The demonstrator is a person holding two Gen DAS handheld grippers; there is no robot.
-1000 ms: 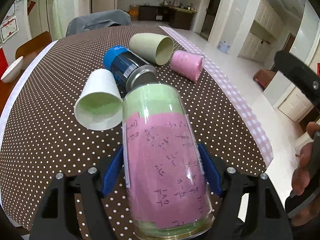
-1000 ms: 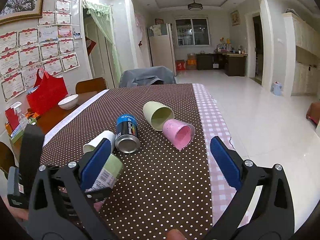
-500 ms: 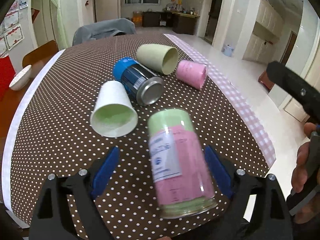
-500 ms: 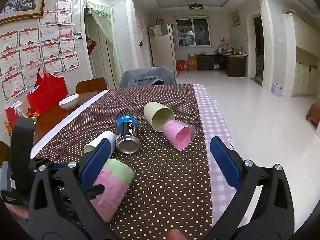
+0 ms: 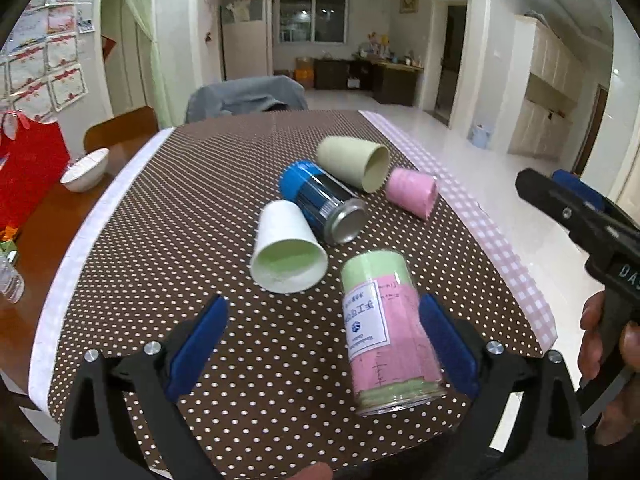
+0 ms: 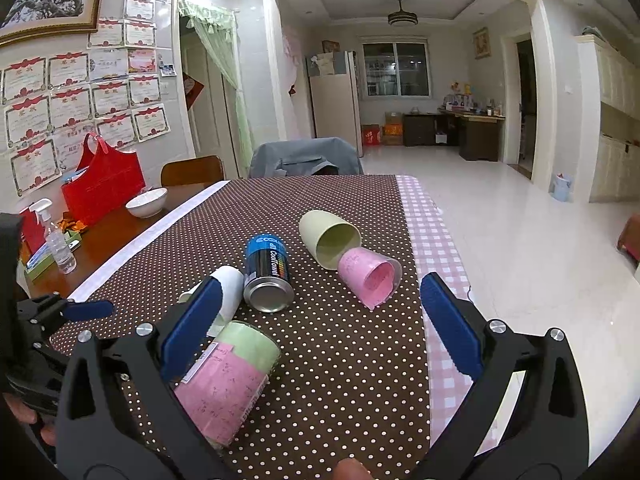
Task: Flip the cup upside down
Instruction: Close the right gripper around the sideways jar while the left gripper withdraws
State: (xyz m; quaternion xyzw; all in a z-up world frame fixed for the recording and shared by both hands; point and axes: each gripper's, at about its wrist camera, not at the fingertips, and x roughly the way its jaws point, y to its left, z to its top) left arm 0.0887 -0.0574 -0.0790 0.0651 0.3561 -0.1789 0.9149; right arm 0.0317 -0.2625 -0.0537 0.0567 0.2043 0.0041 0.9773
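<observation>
A clear cup wrapped in pink and green paper (image 5: 384,328) lies on its side on the dotted brown tablecloth (image 5: 168,232), near the front edge. It also shows in the right wrist view (image 6: 228,376). My left gripper (image 5: 324,344) is open and empty, its right finger close beside the cup, not gripping it. My right gripper (image 6: 320,324) is open and empty, held above the table to the right of the cup; it shows in the left wrist view (image 5: 576,216).
A white paper cup (image 5: 286,252), a blue can (image 5: 324,204), a pale green cup (image 5: 354,164) and a pink cup (image 5: 412,192) lie on their sides further back. A white bowl (image 6: 146,202), red bag (image 6: 102,184) and spray bottle (image 6: 58,240) stand at left.
My left gripper opened and let go of the pink and green cup, which now lies on the table. The gripper drew back and up. The right gripper barely moved.
</observation>
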